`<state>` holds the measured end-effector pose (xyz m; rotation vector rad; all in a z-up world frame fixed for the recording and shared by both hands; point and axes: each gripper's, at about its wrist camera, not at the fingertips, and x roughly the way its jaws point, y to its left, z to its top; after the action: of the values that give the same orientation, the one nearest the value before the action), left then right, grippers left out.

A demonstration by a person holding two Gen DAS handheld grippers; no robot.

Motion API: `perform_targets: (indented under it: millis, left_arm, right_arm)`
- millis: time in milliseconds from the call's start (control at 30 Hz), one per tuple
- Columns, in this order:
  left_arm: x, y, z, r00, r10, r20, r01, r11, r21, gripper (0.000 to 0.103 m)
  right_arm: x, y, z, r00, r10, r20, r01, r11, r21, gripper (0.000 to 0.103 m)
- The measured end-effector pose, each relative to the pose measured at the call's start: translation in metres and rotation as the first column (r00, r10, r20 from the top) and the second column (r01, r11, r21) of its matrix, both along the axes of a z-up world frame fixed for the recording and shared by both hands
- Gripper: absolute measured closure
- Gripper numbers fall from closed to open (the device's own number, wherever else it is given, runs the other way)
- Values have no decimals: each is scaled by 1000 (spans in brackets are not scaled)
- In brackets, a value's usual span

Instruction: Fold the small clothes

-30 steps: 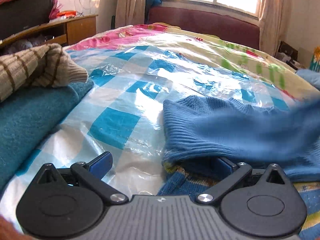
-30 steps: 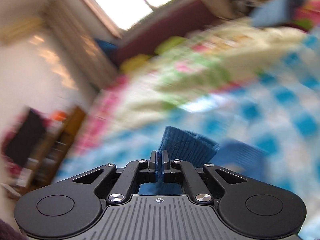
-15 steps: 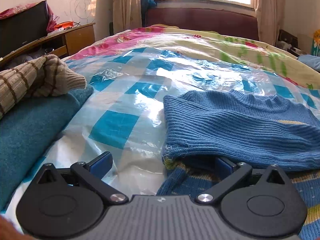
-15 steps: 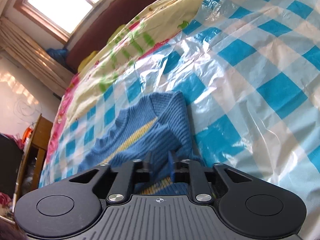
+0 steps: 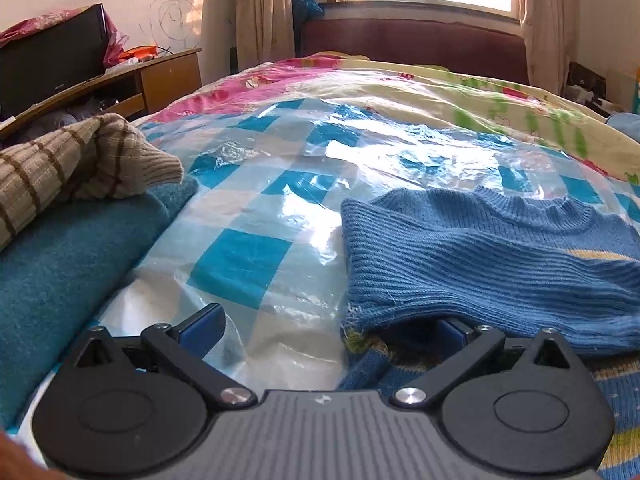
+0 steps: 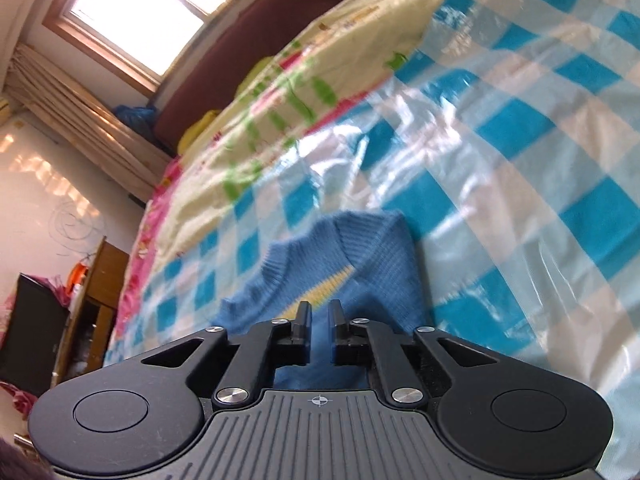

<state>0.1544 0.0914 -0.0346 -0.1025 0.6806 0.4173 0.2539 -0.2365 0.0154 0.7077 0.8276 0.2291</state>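
From here I see the blue sweater [image 5: 480, 256] lying flat on the bed's blue-and-white checked plastic sheet [image 5: 248, 264], toward the right side of the left wrist view, its ribbed collar on the far side and a yellow stripe showing near the right edge. A folded-over ribbed part lies across the body of the garment, and a patterned knit edge shows underneath it, close to the camera. My left gripper [image 5: 326, 322] stands wide open: its left finger is over bare plastic, while its right finger is tucked under the near edge of the folded blue knit and mostly hidden by it. I see nothing pinched between the two. In the right wrist view, my right gripper [image 6: 319, 312] hangs low over the other end of the sweater, just in front of the collar and the yellow stripe. Its jaws are closing and only a narrow gap is left. Blue knit shows through that gap, but it seems to lie beneath the fingers, not clamped by them. To the left of the sweater, well apart from it, a teal garment [image 5: 72, 264] lies on the bed with a beige striped sweater [image 5: 60, 164] heaped on top. Beyond the plastic the floral quilt [image 5: 400, 80] runs back to a dark headboard [image 5: 412, 46].
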Motion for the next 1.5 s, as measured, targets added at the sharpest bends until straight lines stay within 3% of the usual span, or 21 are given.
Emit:
perform_targets:
  millis: [133, 200, 267, 400, 500, 600, 767, 867, 967, 1067, 1167, 1233, 1300, 1433, 1500]
  left_arm:
    - [-1, 1, 3, 1000, 15, 8, -15, 1000, 19, 0]
    - [-1, 0, 2, 1000, 14, 7, -15, 999, 29, 0]
    - [-1, -3, 2, 1000, 11, 3, -11, 999, 42, 0]
    - [-2, -6, 1, 1000, 0, 2, 0, 998, 62, 0]
    - [-1, -7, 0, 1000, -4, -3, 4, 997, 71, 0]
    - [-1, -9, 0, 1000, -4, -4, 5, 997, 82, 0]
    - [1, -10, 0, 1000, -4, -9, 5, 996, 93, 0]
    - [3, -11, 4, 1000, 0, -5, 1, 993, 116, 0]
    - [4, -11, 9, 1000, 5, 8, -6, 991, 136, 0]
    - [3, -8, 14, 1000, 18, 23, -21, 991, 131, 0]
    - [2, -5, 14, 999, 31, 26, -34, 992, 124, 0]
    - [1, -5, 11, 999, 33, 13, -34, 992, 124, 0]
    - [1, -4, 8, 1000, 30, 1, -30, 992, 126, 0]
    - [0, -5, 7, 1000, 23, 1, -23, 991, 128, 0]
    - [1, -6, 6, 1000, 21, -2, -20, 991, 131, 0]
  right_arm:
    - [7, -1, 14, 1000, 0, 28, -1, 1000, 28, 98]
    - [4, -2, 15, 999, 27, 16, -28, 999, 46, 91]
    - [-5, -3, 10, 1000, 28, -3, -28, 999, 17, 90]
    - [-15, -19, -11, 999, -17, -48, 17, 1000, -4, 73]
    - [-15, -29, -20, 999, -39, -31, 39, 999, -2, 67]
    - [-10, -25, -18, 1000, 10, 16, -9, 998, -62, 57]
    - [4, -4, -19, 989, 141, 43, -134, 983, -126, 60]
    - [12, 6, -19, 980, 201, 4, -198, 969, -149, 92]
    - [18, 7, -9, 976, 217, -20, -218, 971, -93, 97]
    - [24, 2, 14, 979, 206, -3, -206, 978, 20, 100]
    - [27, -6, 34, 983, 180, 18, -181, 979, 94, 100]
    - [29, -10, 36, 989, 147, 3, -147, 987, 66, 100]
    - [30, -11, 25, 991, 128, -41, -128, 992, 9, 92]
    - [14, -13, 0, 979, 181, -89, -183, 983, -13, 90]
    - [4, -13, -6, 979, 180, -95, -186, 981, -56, 83]
